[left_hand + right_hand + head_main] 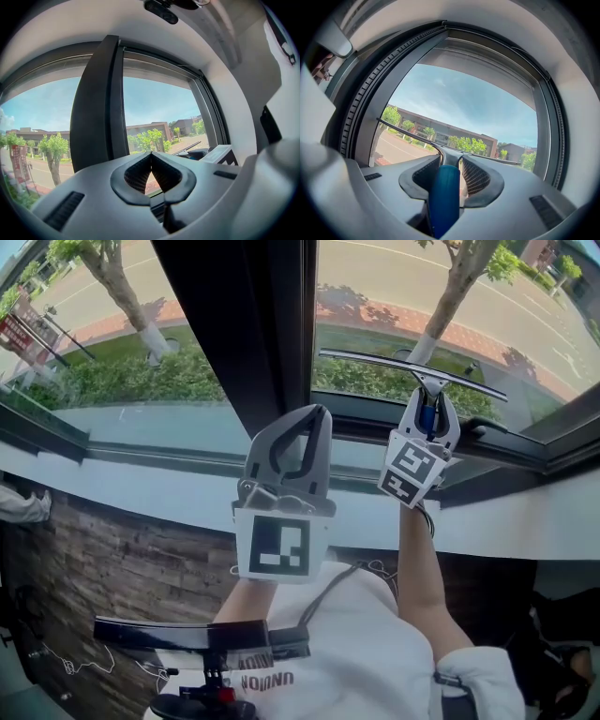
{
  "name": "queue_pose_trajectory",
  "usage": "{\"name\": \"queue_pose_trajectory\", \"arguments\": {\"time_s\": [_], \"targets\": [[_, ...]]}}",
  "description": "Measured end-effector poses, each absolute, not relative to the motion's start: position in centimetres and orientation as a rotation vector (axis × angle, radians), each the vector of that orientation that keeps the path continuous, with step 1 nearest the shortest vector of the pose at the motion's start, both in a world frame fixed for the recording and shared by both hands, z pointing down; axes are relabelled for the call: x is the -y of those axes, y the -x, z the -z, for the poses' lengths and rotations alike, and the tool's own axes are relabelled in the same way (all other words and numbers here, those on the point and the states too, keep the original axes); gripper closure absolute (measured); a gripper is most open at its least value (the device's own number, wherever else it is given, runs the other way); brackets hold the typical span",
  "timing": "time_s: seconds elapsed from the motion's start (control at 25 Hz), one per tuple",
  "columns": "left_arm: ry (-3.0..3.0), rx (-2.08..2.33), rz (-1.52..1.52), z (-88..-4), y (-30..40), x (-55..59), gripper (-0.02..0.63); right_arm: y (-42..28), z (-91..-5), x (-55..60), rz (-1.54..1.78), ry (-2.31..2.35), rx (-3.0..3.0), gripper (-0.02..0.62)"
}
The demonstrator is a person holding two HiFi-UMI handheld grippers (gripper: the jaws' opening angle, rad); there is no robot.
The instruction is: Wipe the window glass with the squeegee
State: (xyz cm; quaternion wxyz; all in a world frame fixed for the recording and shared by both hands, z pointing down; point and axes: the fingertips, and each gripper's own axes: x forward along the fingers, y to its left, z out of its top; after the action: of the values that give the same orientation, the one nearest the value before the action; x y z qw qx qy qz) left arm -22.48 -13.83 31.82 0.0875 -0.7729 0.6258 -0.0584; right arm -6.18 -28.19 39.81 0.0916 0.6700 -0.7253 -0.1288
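A person stands at a window, both arms raised toward the panes. The right tongs (430, 397) are clamped on the blue handle (444, 197) of a squeegee (405, 367). Its long dark blade runs across the lower part of the right-hand window glass (394, 296), tilted so its right end sits lower. Whether the blade's edge presses on the pane cannot be made out. The bare right forearm (424, 568) reaches straight out from a white sleeve (473, 685), the wrist in line with the tool.

The left tongs (314, 418) are pressed tip to tip with nothing between them. They are held up in front of the dark window post (234, 324) that divides the two panes, just beside the right tongs and level with them. The left gripper view shows the ribbed pads (138, 174) meeting at a point.

A white sill (141, 493) runs below the frame, above a brick-patterned wall (122, 568). Trees, a lawn and a road lie outside in sunlight.
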Motion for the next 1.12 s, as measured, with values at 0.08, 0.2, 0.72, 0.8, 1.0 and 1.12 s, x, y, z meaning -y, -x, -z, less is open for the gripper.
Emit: {"name": "queue_pose_trajectory", "arguments": {"time_s": [0.08,0.2,0.72,0.8,1.0,1.12], "targets": [[2.301,-1.866,0.174,-31.9,22.6,13.8,0.603,6.1,-40.4,28.2,0.365,-1.984,2.153,0.445],[2.3,-1.868,0.173,-31.8,22.6,13.9,0.603,6.0,-40.9,28.2,0.358,-1.975,2.151,0.445],[2.302,-1.863,0.178,-31.9,22.5,13.9,0.603,5.8,-43.2,28.4,0.245,-1.951,2.153,0.445],[2.3,-1.864,0.178,-31.9,22.6,13.8,0.603,5.8,-43.6,28.4,0.229,-1.946,2.152,0.445],[2.296,-1.867,0.178,-31.9,22.7,13.8,0.603,5.8,-43.9,28.6,0.201,-1.937,2.151,0.445],[2.294,-1.866,0.175,-31.9,22.6,13.7,0.603,5.6,-44.4,28.6,0.174,-1.924,2.144,0.445]]}}
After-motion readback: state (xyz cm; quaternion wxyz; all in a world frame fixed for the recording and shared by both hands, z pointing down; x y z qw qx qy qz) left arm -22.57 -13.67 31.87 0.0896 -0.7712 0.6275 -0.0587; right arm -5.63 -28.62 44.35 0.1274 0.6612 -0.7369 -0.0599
